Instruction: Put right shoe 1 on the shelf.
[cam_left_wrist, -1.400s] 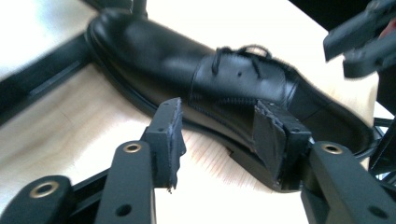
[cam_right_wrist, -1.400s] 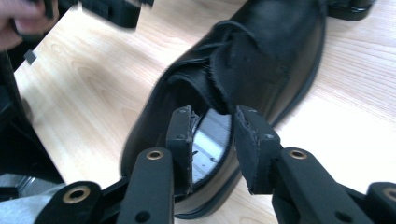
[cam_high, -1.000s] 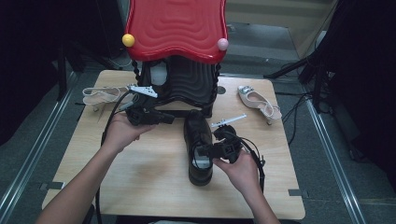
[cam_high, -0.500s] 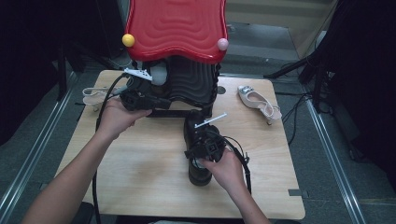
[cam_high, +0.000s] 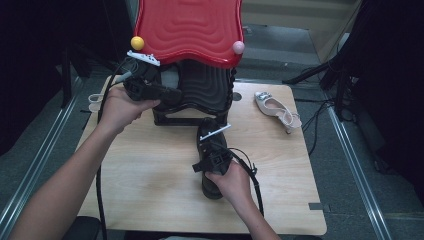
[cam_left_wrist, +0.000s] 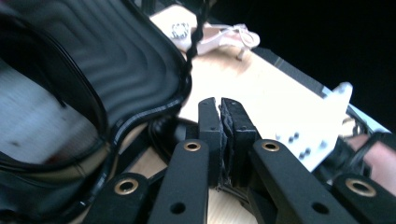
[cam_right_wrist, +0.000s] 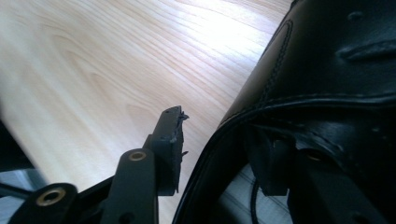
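A black leather shoe (cam_high: 212, 186) lies on the wooden table (cam_high: 150, 170), toe toward me. My right gripper (cam_high: 209, 152) sits over its opening. In the right gripper view its jaws (cam_right_wrist: 219, 140) straddle the shoe's collar (cam_right_wrist: 299, 100), one outside and one inside; they have just been opening and the outer pad (cam_right_wrist: 170, 133) stands off the leather. My left gripper (cam_high: 176, 96) is raised beside the black ribbed stand (cam_high: 205, 87) under the red wavy top (cam_high: 190, 30). Its jaws (cam_left_wrist: 220, 121) are pressed together with nothing between them.
A beige heeled sandal (cam_high: 277, 107) lies at the table's back right, also seen past the left jaws as the pale sandal (cam_left_wrist: 219, 37). Another pale sandal (cam_high: 94, 100) peeks out behind my left hand. Yellow (cam_high: 137, 42) and pink (cam_high: 238, 47) balls sit on the red top's corners.
My left hand has lifted its gripper from the table up against the stand. My right gripper has shifted left from beside the shoe onto its opening.
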